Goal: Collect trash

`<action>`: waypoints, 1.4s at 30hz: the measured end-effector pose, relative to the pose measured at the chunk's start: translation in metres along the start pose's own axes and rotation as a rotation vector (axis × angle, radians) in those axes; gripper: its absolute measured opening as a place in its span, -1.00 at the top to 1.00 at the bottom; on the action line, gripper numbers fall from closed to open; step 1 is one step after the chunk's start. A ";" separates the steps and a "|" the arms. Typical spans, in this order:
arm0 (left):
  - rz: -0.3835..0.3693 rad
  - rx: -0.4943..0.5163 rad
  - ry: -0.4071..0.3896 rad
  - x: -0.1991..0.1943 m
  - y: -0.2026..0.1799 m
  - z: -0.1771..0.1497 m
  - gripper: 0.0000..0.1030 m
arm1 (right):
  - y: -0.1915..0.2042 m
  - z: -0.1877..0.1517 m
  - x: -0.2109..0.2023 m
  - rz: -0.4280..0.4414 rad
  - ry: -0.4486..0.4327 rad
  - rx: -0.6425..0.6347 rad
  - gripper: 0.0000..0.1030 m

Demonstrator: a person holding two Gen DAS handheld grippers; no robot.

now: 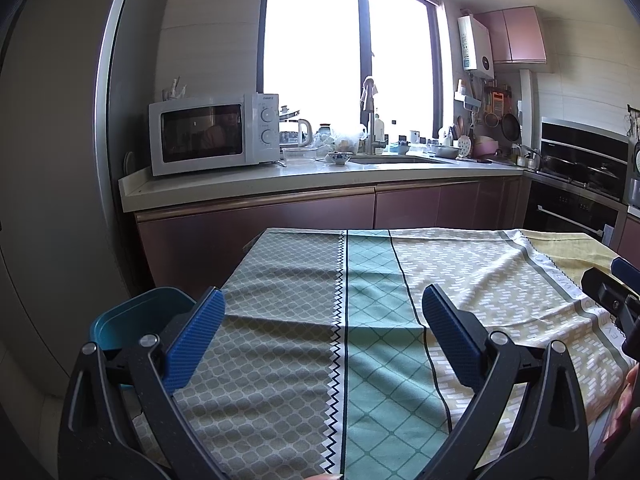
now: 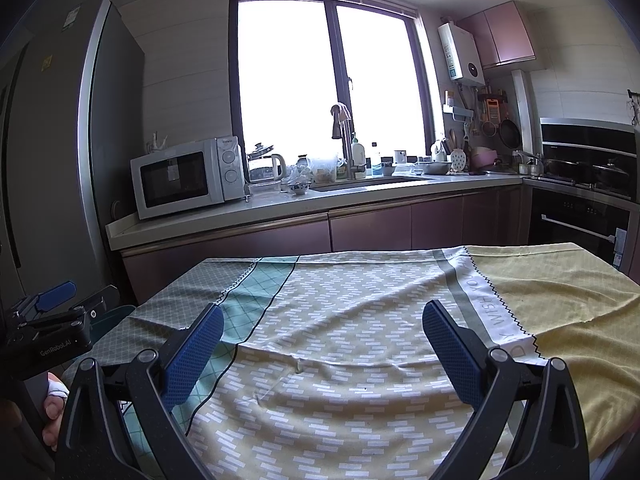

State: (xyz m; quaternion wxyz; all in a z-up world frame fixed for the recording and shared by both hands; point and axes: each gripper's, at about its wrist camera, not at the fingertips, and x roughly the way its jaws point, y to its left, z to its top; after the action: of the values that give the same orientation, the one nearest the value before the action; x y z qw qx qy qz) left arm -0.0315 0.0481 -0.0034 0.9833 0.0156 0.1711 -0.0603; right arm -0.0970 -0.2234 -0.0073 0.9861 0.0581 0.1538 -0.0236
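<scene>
Left of my left tongs (image 1: 322, 316), just past the outer finger and below the edge of the cloth-covered counter (image 1: 280, 344), sits a teal bin (image 1: 136, 320), which I take to be where the trash should end up. Both the left tongs and my right tongs (image 2: 322, 320) are spread wide and hold nothing, hovering over the tablecloth (image 2: 360, 360). Between and ahead of either pair I see no scrap, wrapper or crumpled paper, only a small pale speck on the cloth (image 2: 298, 366) between the right fingers, too small to name. I would judge the collecting either done or not begun. To do this step well, I'd sweep both cameras slowly across the cloth, check that speck, then look right toward the yellow section.
</scene>
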 end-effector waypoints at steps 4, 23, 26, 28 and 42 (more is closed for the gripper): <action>0.001 0.001 0.001 0.000 0.000 0.000 -0.89 | 0.000 0.000 0.000 0.001 0.001 0.001 -0.87; -0.005 0.000 0.008 -0.001 0.000 0.000 -0.89 | -0.001 0.000 0.000 0.001 0.002 0.002 -0.87; -0.008 -0.002 0.009 -0.001 0.000 0.000 -0.89 | 0.000 0.000 0.000 0.000 0.002 0.002 -0.87; -0.010 0.001 0.010 0.001 -0.002 0.001 -0.89 | 0.000 0.000 -0.001 -0.001 0.001 0.001 -0.87; -0.029 0.017 0.087 0.025 -0.014 0.007 -0.89 | -0.006 0.001 0.003 -0.011 0.011 0.009 -0.87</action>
State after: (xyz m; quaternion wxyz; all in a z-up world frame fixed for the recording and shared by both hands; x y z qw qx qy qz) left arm -0.0075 0.0308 -0.0060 0.9738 0.0243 0.2133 -0.0751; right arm -0.0941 -0.2295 -0.0076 0.9848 0.0620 0.1595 -0.0294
